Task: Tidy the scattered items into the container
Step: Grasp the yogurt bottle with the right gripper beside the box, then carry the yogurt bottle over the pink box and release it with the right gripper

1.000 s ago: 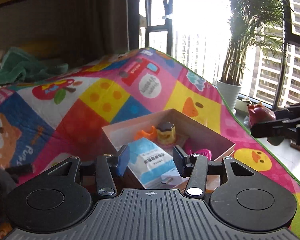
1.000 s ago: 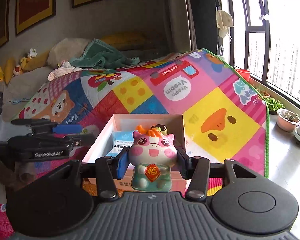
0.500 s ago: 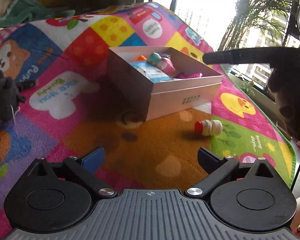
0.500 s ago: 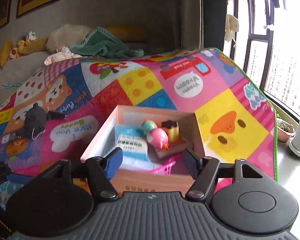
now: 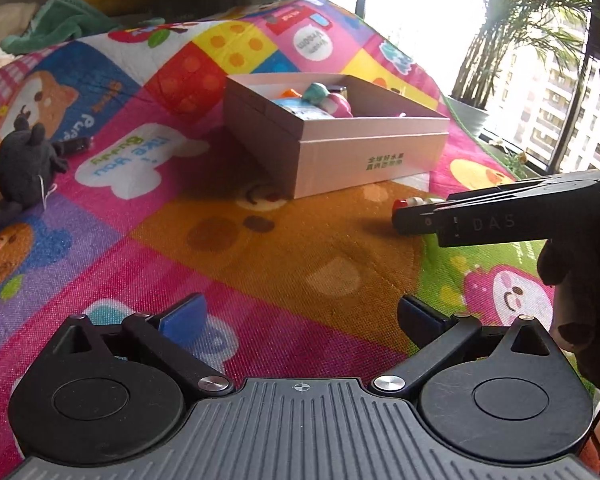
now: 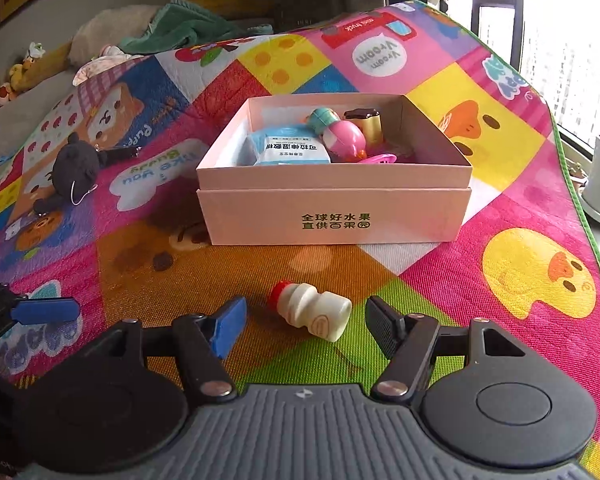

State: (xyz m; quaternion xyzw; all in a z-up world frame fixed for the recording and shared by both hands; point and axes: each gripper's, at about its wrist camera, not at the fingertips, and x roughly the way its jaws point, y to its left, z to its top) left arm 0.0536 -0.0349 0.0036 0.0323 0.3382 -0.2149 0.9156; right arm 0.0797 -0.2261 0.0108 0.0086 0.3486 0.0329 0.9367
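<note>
1. The right gripper is hanging low over the play mat with its jaws spread wide and nothing between the pads.
2. A small white yogurt-drink bottle with a red cap is lying on its side on the mat, in the gap ahead of the two pads (touching neither), cap pointing left.
3. The pink cardboard box is sitting beyond the bottle, well apart from it, its printed front wall facing the right wrist camera.
4. Inside the box, a blue-and-white packet, a pink and teal toy figurine, a small jar with a dark lid and a bit of a magenta plastic piece are lying crowded together.
5. The left gripper is hovering above the mat with its jaws gaping and empty, well short of the box.
6. From the left wrist view, the right gripper's black finger is crossing in front of the bottle, hiding all but its red cap end.
7. A dark grey plush toy is lying on the mat to the left of the box, well apart from both grippers.
8. A green cloth is sitting crumpled past the mat's far edge, and a potted palm is standing by the window.
</note>
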